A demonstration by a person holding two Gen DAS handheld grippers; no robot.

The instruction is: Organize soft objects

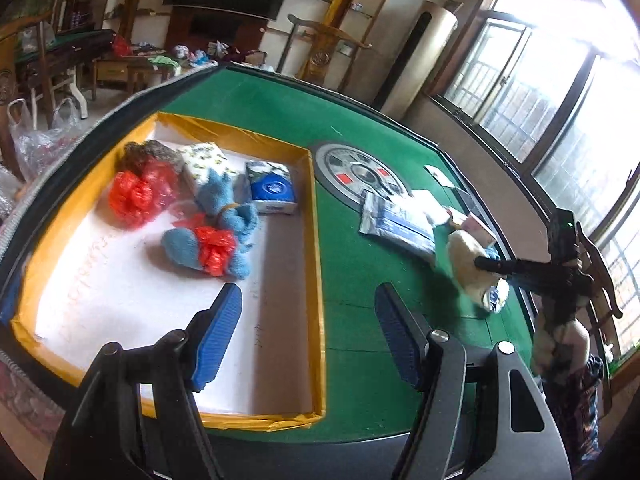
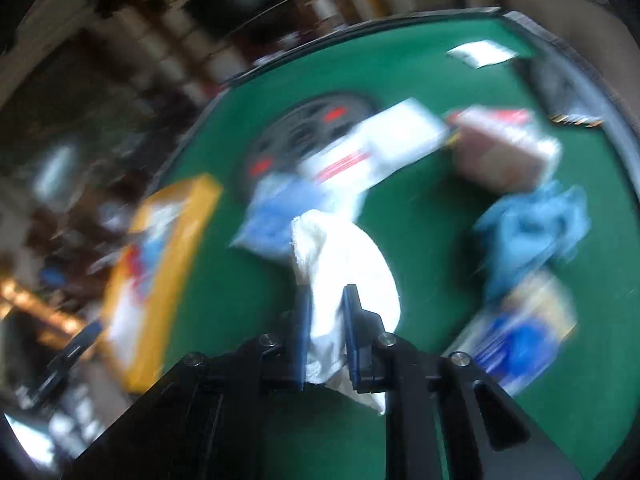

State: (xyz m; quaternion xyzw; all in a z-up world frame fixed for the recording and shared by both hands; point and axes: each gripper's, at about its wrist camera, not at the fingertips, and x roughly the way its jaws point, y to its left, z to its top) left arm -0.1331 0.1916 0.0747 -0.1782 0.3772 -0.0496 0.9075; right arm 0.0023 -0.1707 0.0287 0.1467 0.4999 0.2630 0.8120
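The right tongs [image 2: 325,322] pinch a white cloth [image 2: 344,256] above the green surface [image 2: 420,216], while the left tongs [image 1: 308,332] hang wide and empty over the yellow-rimmed box [image 1: 316,280] of soft items.

Left gripper [image 1: 308,334]: jaws stood apart, nothing between the blue ribbed pads [image 1: 218,336]; pointed downward at a slant.
Right gripper [image 2: 326,330]: jaws drawn close, pads pressed on a white cloth [image 2: 344,256]; angled downward.
Right gripper, seen from left wrist view [image 1: 532,272]: black body reached in from the right edge.
Right hand [image 1: 560,340]: gripped the handle below the gripper; a patterned sleeve [image 1: 576,396] showed beneath.
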